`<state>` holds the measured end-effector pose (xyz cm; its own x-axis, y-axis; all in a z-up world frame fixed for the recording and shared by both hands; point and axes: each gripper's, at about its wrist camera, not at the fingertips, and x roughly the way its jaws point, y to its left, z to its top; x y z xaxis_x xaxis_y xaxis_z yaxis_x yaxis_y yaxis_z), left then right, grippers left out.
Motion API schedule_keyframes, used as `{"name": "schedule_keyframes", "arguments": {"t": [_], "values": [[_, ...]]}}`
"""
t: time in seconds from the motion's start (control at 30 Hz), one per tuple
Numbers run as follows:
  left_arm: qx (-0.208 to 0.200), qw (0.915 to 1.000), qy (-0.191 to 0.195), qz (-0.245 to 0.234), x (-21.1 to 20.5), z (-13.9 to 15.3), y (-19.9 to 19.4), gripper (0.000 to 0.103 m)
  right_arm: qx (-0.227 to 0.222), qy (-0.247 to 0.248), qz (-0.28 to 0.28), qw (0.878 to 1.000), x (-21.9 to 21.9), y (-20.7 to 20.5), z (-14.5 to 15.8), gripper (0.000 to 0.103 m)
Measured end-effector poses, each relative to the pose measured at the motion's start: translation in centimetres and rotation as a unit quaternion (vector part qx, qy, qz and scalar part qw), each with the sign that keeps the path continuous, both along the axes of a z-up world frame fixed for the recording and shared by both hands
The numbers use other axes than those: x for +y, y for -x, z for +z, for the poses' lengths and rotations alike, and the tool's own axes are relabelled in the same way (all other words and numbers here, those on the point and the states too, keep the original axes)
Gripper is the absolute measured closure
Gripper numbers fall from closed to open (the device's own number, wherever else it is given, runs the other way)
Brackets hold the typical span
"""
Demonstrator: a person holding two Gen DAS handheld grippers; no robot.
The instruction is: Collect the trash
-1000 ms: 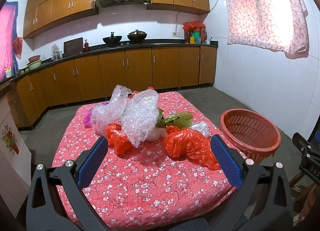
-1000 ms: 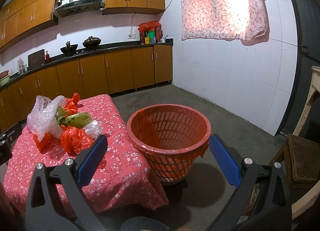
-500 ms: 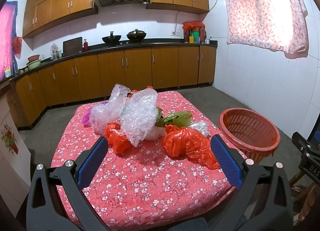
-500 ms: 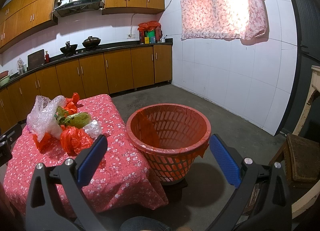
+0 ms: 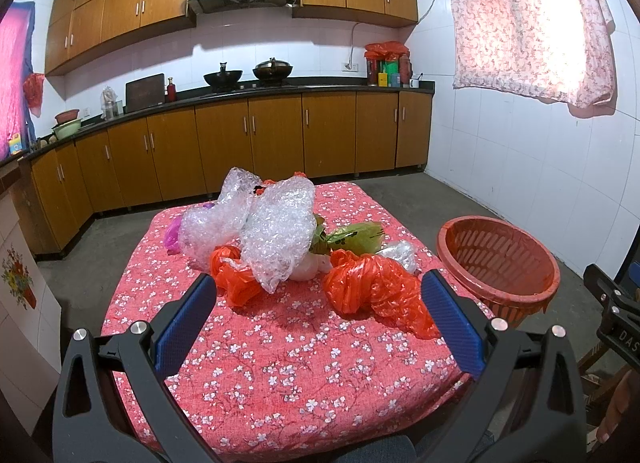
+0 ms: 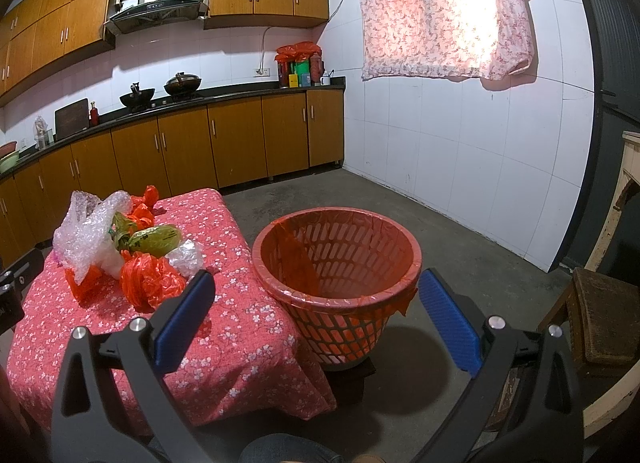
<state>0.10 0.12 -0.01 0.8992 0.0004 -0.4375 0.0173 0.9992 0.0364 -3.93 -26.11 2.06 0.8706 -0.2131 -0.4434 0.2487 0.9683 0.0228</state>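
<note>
Left wrist view looks down the desk (image 5: 280,375), covered in a red floral cloth, toward a heap of trash lying near its far half. The heap holds two crumpled sheets of bubble wrap (image 5: 276,239), a red plastic bag (image 5: 376,295) on the near right, a smaller red bag (image 5: 234,281) on the near left, a green wrapper (image 5: 356,237), a clear plastic scrap (image 5: 396,255) and a bit of purple plastic (image 5: 173,237) at the far left edge of the pile.

The red basket (image 6: 336,259), lined with a red bag, stands on the floor just beside the desk's right edge. As far as its inside shows, nothing lies in it yet, so the task seems to be at its very start, with every piece left to collect.

The left tongs (image 5: 318,317) are spread wide and hold nothing, hovering short of the pile, framing the two red bags between the blue pads. The right tongs (image 6: 316,315) are equally wide and empty, hanging in front of the basket. A likely first pick is the near red plastic bag.
</note>
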Motion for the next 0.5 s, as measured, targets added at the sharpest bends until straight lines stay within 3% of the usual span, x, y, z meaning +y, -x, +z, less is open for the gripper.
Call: {"name": "schedule_keyframes", "arguments": {"t": [0.5], "values": [[0.001,1.0,0.001,0.0,0.02,0.0,-0.02,0.002,0.001,0.0,0.0,1.0,-0.13,0.04,-0.09,0.004]]}}
